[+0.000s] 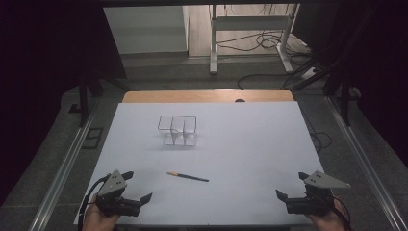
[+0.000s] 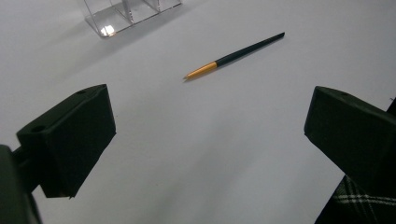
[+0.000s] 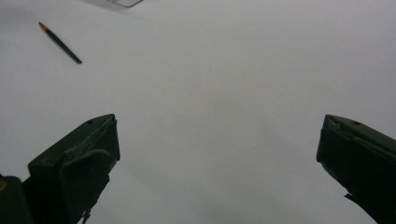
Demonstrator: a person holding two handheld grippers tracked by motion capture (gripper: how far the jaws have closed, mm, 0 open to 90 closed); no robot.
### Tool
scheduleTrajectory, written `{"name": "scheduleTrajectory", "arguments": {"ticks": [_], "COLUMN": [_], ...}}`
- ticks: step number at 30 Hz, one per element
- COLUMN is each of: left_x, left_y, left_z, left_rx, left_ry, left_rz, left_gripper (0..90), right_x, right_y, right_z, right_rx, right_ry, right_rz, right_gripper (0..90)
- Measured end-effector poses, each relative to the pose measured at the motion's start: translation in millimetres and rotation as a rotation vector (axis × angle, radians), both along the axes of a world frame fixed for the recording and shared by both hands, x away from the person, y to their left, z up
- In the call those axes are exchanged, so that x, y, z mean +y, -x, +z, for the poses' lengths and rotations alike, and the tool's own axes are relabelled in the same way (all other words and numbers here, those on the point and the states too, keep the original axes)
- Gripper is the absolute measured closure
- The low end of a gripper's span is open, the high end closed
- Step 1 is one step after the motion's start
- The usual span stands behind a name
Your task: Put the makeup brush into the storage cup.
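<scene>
A thin pen [image 1: 187, 176] with a dark body and an orange end lies flat on the white table sheet [image 1: 250, 144], near the front middle. Behind it stands a clear plastic organizer [image 1: 178, 131] with several compartments. My left gripper [image 1: 138, 186] rests at the front left corner, open, with nothing between its jaws. The pen [image 2: 233, 56] and the organizer [image 2: 126, 14] lie ahead of the left gripper [image 2: 210, 126]. My right gripper [image 1: 291, 185] sits at the front right corner, open and empty. In the right gripper view [image 3: 217, 144], the pen [image 3: 60, 43] is far off at the upper left.
A wooden table edge [image 1: 207, 95] shows past the sheet's far side. Beyond it, a metal stand [image 1: 250, 29] and loose cables [image 1: 269, 41] are on the floor. Metal rails [image 1: 62, 168] run along both sides. A plaid sleeve [image 2: 359, 200] is beside the left gripper's jaw.
</scene>
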State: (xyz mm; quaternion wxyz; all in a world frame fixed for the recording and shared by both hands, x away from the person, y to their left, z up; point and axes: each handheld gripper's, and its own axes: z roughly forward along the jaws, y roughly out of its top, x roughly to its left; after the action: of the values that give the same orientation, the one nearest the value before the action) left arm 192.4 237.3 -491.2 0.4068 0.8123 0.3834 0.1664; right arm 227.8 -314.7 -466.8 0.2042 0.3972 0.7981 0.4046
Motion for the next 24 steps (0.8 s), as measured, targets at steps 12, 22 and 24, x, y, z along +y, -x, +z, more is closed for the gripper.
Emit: {"name": "scheduleTrajectory", "arguments": {"ticks": [12,22,24], "left_x": [6.3,7.9,8.8], "left_y": [0.1,-0.4,-0.9], "left_z": [-0.1,-0.2,-0.2], "left_rx": [0.017,0.034,0.04], "left_ry": [0.0,-0.031,-0.033], "left_rz": [0.041,0.062,0.072], "left_gripper": [2.7,2.3,2.3], "right_x": [0.9,1.5,1.6], "right_y": [-1.0,-1.4,-1.5], "right_z": [0.3,0.0,-0.1], "right_rx": [-0.011,-0.013,-0.012], "right_ry": [0.001,0.002,0.003], "right_rz": [0.019,0.033,0.032], "right_gripper": [0.0,0.0,0.0]}}
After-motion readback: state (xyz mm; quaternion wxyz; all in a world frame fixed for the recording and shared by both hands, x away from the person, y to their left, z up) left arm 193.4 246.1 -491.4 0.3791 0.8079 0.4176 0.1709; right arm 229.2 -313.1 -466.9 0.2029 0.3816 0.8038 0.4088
